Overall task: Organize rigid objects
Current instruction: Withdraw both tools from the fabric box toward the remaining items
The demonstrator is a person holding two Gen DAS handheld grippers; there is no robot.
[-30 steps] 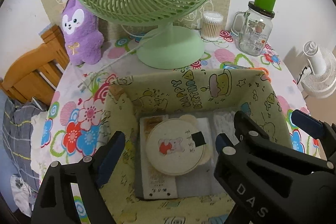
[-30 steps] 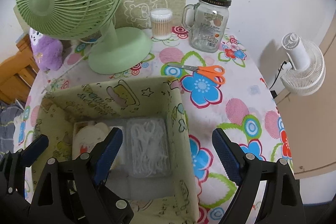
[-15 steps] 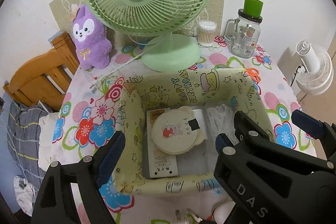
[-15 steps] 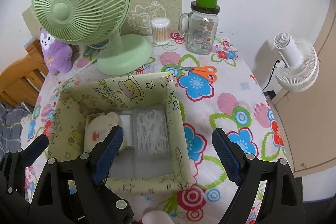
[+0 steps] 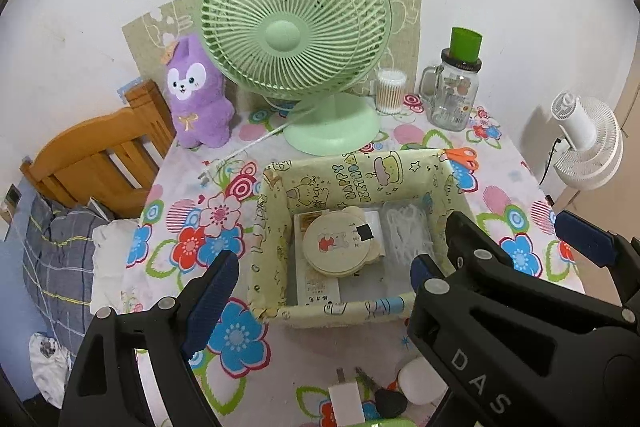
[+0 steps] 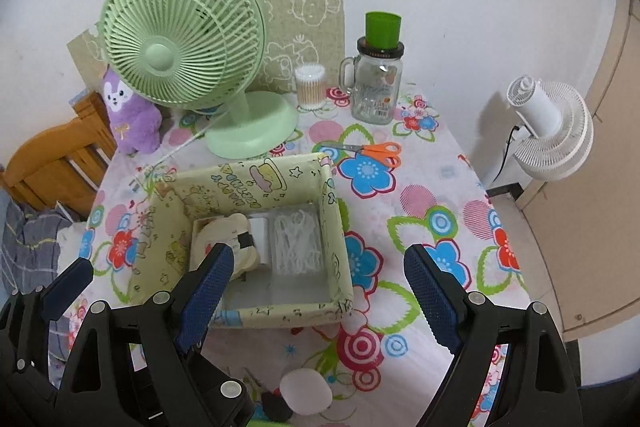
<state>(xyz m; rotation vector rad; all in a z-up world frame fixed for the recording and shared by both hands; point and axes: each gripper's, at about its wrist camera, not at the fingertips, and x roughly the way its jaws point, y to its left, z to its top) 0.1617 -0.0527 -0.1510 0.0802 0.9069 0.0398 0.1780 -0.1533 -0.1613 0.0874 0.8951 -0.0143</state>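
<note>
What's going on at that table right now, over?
Both hand-held grippers open, empty, above the fabric box. Round tin inside. Scissors beside the box, nothing blocking.

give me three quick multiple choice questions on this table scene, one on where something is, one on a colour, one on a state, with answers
1. Where do the scissors lie?
A. in the fabric box
B. on the tablecloth behind the box
C. on the chair

2. What colour is the cup on top of the glass jar?
A. green
B. orange
C. purple

3. How is the right gripper?
A. shut on the scissors
B. shut on the box wall
C. open and empty

Answers: 1 B, they lie on the flowered cloth past the fabric box. 2 A, the cup is bright green. 3 C, its blue pads stand wide apart with nothing between them.
</note>
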